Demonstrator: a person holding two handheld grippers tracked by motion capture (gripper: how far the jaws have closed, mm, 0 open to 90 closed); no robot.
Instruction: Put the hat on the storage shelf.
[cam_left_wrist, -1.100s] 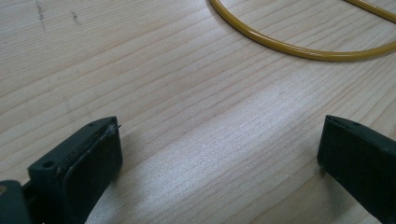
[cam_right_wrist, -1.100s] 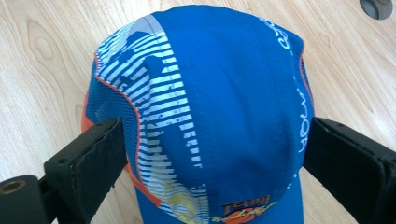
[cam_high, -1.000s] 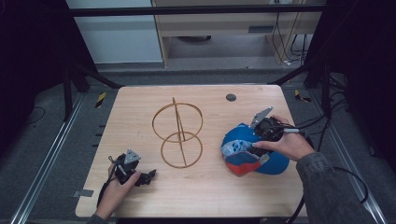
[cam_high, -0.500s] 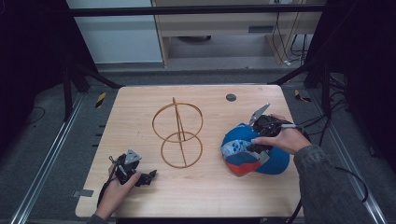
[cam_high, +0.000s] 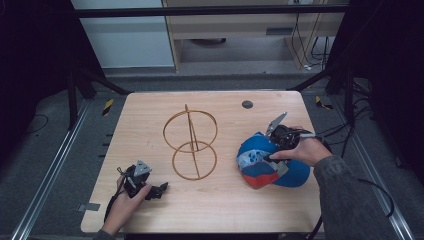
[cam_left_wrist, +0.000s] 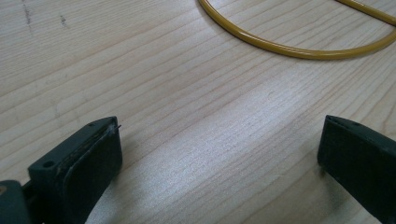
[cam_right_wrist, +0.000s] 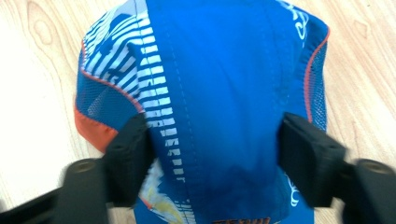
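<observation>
A wire stand (cam_high: 191, 142) sits near the middle of the table (cam_high: 150, 110), its upper hoop farther from the person and its lower hoop nearer. A cap (cam_high: 267, 165) lies on the table to the right of the stand, apart from it. The right gripper (cam_high: 276, 145) is over the cap's far side, with one jaw on each side of the crown (cam_right_wrist: 219, 93). The left gripper (cam_high: 150, 189) rests near the table's front left corner, to the left of and nearer than the stand's lower hoop (cam_left_wrist: 289, 44), with bare tabletop between its jaws. A small round disc (cam_high: 247, 104) lies behind the cap, near the far edge.
</observation>
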